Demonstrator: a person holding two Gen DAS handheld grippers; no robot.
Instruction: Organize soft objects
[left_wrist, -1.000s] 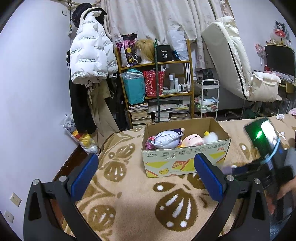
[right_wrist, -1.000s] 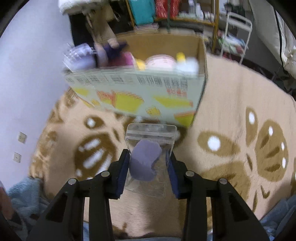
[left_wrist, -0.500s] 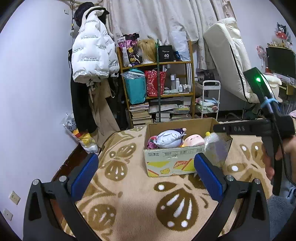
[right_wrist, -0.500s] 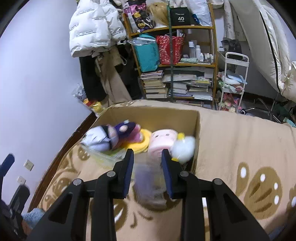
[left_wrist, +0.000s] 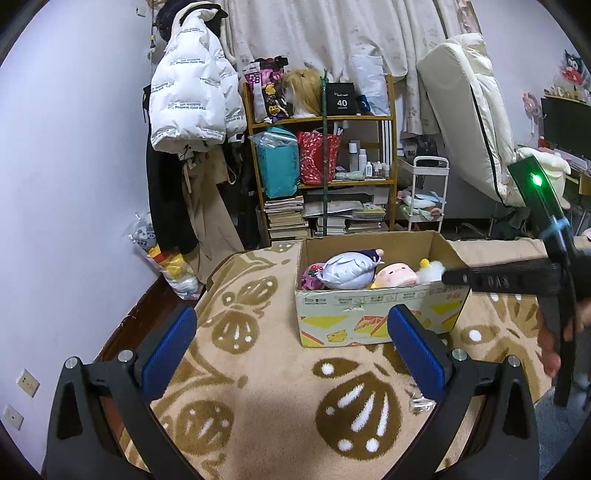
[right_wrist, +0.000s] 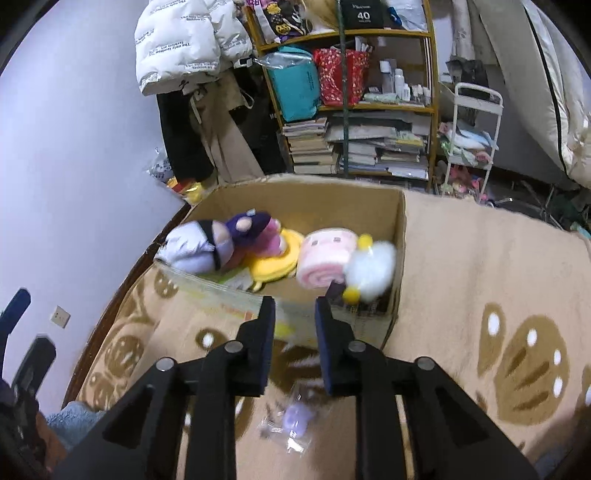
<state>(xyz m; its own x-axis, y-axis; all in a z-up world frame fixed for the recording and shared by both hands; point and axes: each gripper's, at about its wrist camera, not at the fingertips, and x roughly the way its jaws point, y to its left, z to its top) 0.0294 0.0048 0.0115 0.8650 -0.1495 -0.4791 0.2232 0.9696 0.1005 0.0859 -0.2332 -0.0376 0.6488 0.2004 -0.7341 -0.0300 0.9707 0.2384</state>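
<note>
I am holding the right gripper (right_wrist: 294, 314) over the near wall of the open cardboard box (right_wrist: 400, 236), its jaws standing narrowly apart and pinching nothing. The small lilac soft toy in its clear plastic bag (right_wrist: 291, 424) is lying blurred on the tan patterned blanket (right_wrist: 480, 266) short of the box, apparently a missed drop. I am keeping the left gripper (left_wrist: 291, 350) spread wide and empty, standing by.

Home bedroom, hung coats (left_wrist: 192, 99), cluttered bookshelf (left_wrist: 321, 173), patterned blanket (left_wrist: 258, 387)
</note>
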